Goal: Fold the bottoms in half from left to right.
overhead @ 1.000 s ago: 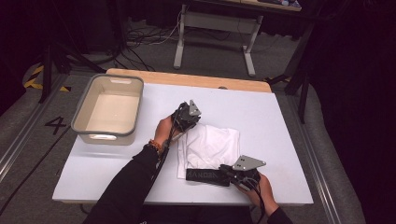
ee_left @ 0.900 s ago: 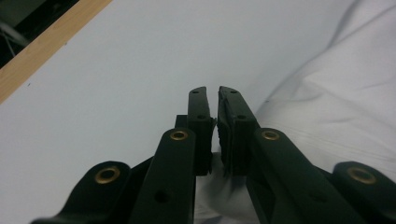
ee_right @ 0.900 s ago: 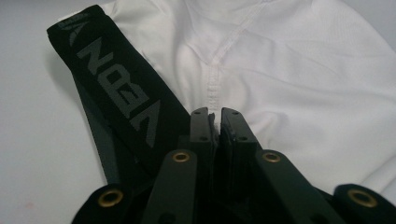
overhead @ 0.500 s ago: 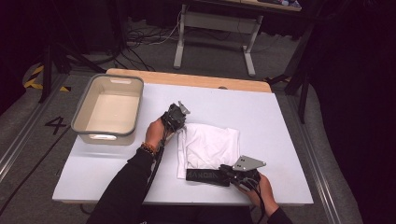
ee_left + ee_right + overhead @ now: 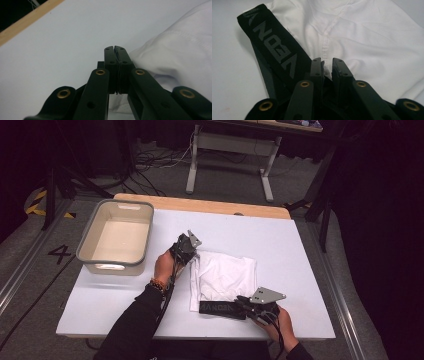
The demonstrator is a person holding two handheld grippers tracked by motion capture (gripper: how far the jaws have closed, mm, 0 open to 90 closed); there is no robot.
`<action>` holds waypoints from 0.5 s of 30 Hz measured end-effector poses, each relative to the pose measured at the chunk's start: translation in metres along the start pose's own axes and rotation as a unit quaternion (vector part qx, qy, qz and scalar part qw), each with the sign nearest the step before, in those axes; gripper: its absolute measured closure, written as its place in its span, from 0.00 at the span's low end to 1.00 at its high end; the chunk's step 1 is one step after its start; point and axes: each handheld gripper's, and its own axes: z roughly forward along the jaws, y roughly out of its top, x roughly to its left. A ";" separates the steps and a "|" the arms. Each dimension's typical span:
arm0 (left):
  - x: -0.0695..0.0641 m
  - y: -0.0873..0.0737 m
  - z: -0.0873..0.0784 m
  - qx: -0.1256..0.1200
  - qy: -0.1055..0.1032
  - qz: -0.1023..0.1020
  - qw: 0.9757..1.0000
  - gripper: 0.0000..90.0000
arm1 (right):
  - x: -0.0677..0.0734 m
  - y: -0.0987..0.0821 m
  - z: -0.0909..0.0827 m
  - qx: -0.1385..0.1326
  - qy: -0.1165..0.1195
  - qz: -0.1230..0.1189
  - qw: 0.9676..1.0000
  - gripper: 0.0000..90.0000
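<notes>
Waistband (image 5: 222, 308) lettering partly hidden under right gripper (image 5: 243, 302), whose jaws have just been parting, white garment (image 5: 223, 277) edge between them. Left gripper (image 5: 116, 48) clamped shut on nothing, tips low beside the cloth's far corner.

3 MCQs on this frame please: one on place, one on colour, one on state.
1. Where does the tub stand on the table?
A. far left
B. far right
C. on the garment

2. What colour is the waistband of the white garment?
A. red
B. black
C. yellow

3. How do the jaws of the left gripper stand?
A. wide open
B. shut, empty
C. clamped on the tub

Key: 1 A, the high view shows it at the table's left end. 2 B, the right gripper view shows a black band with grey letters. 3 B, the left gripper view shows the tips together beside the cloth.
</notes>
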 end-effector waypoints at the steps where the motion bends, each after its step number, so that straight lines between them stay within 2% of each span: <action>1: 0.000 0.001 -0.002 -0.006 -0.006 -0.002 1.000 0.99 | -0.001 0.000 -0.001 -0.003 0.003 0.004 1.000 0.87; 4: -0.003 0.003 -0.012 -0.019 -0.020 0.005 1.000 0.97 | -0.003 -0.002 -0.004 -0.013 0.010 0.012 1.000 0.86; 5: -0.005 0.002 -0.018 -0.027 -0.037 0.004 0.999 0.94 | -0.004 -0.003 -0.006 -0.025 0.012 0.013 1.000 0.84; 7: -0.007 0.001 -0.024 -0.032 -0.044 0.009 0.998 0.93 | -0.005 -0.003 -0.008 -0.033 0.010 0.017 0.999 0.84; 9: -0.007 0.000 -0.027 -0.034 -0.052 0.011 0.998 0.86 | -0.005 -0.004 -0.009 -0.043 0.010 0.017 0.999 0.83; 10: -0.008 0.000 -0.029 -0.038 -0.054 0.013 0.998 0.86 | -0.006 -0.004 -0.011 -0.050 0.010 0.018 0.999 0.83; 13: -0.015 -0.003 -0.042 -0.057 -0.072 0.023 0.996 0.81 | -0.007 -0.005 -0.017 -0.063 0.000 0.016 0.998 0.82; 15: -0.017 -0.004 -0.045 -0.058 -0.080 0.029 0.995 0.78 | -0.008 -0.005 -0.019 -0.070 -0.004 0.018 0.997 0.80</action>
